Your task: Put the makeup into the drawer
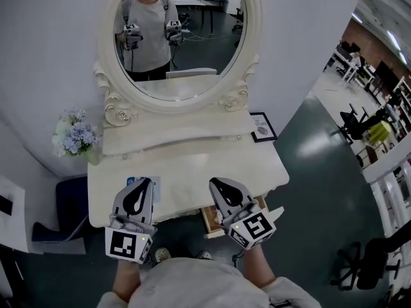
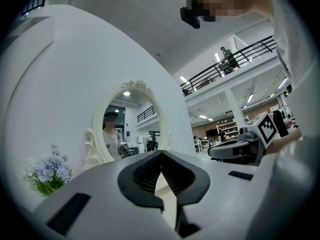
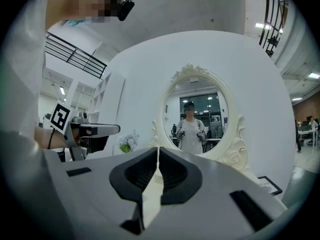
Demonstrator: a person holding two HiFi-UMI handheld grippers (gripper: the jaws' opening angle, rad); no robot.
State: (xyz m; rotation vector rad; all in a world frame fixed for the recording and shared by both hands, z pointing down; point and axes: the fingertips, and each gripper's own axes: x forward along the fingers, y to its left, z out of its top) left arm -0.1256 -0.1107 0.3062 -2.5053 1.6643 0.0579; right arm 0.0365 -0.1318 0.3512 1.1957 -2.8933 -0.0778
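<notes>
A white vanity table (image 1: 257, 165) with an oval mirror (image 1: 186, 88) stands below me. A small flat packet with blue print (image 1: 132, 181) lies near the table's front left edge, mostly hidden by my left gripper (image 1: 144, 182). That gripper hovers over it, shut and empty (image 2: 161, 153). My right gripper (image 1: 214, 182) is level with it over the front edge, also shut with nothing in it (image 3: 158, 149). Beneath the right gripper an open drawer (image 1: 211, 221) shows its wooden inside, largely covered.
A bunch of pale blue flowers (image 1: 76, 136) stands at the table's left end. A small black-framed picture (image 1: 262, 126) leans at the back right. A dark stool (image 1: 69, 201) sits to the left of the table, and office chairs (image 1: 359, 124) stand far right.
</notes>
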